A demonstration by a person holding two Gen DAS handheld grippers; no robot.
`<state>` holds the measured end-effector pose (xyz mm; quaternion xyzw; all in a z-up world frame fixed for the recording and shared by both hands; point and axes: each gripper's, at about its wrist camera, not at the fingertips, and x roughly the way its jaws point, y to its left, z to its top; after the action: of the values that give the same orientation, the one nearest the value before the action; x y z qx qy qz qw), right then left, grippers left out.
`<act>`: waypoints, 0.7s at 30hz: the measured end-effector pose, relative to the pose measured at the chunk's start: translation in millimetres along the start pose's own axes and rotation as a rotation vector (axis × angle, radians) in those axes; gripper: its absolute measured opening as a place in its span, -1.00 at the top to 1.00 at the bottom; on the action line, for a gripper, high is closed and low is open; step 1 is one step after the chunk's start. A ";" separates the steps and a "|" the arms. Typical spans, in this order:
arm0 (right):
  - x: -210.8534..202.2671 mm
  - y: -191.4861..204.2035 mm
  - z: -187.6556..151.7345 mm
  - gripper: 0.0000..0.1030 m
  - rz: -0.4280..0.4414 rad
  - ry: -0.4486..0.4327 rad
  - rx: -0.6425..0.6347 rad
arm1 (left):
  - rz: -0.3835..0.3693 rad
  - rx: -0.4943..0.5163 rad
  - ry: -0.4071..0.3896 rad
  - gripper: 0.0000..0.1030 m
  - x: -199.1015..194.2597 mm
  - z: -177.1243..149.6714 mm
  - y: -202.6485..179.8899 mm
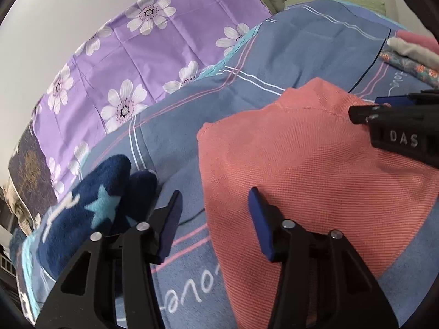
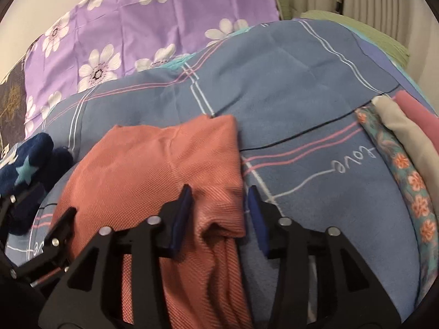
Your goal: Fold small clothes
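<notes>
A salmon-pink knit garment [image 1: 310,170] lies folded over on a blue plaid bedsheet [image 1: 192,115]. It also shows in the right wrist view [image 2: 153,170]. My left gripper [image 1: 215,203] is open, hovering over the garment's left edge, with one finger above the cloth and the other above the sheet. My right gripper [image 2: 219,200] is open over the garment's right edge, where a fold of cloth lies between the fingers. The right gripper also shows at the right of the left wrist view [image 1: 365,112].
A navy fleece item with light-blue stars [image 1: 90,200] lies left of the garment. Folded clothes, one floral [image 2: 411,181], one beige [image 2: 403,137] and one pink [image 2: 417,109], are stacked at the right. A purple flowered sheet [image 2: 137,35] lies behind.
</notes>
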<state>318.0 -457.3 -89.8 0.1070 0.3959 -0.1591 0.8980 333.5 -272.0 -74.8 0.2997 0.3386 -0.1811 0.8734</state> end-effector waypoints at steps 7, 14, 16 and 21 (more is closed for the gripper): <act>-23.8 20.3 -8.4 0.11 -0.108 -0.027 -0.109 | -0.082 -0.054 0.060 0.06 -16.5 -18.0 5.5; -96.7 6.8 -49.3 0.13 0.021 -0.085 -0.156 | -0.219 -0.152 0.047 -0.04 -58.6 -30.5 20.9; -123.5 1.3 -69.1 0.13 0.054 -0.110 -0.167 | -0.237 -0.165 -0.008 -0.13 -84.0 -36.6 22.9; -178.2 -11.1 -100.1 0.04 0.106 -0.148 -0.141 | -0.243 -0.139 -0.151 -0.57 -151.5 -53.4 23.2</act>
<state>132.7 -399.9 -24.2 0.0522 0.3325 -0.0908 0.9373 213.0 -202.9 8.9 0.1810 0.3174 -0.2837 0.8866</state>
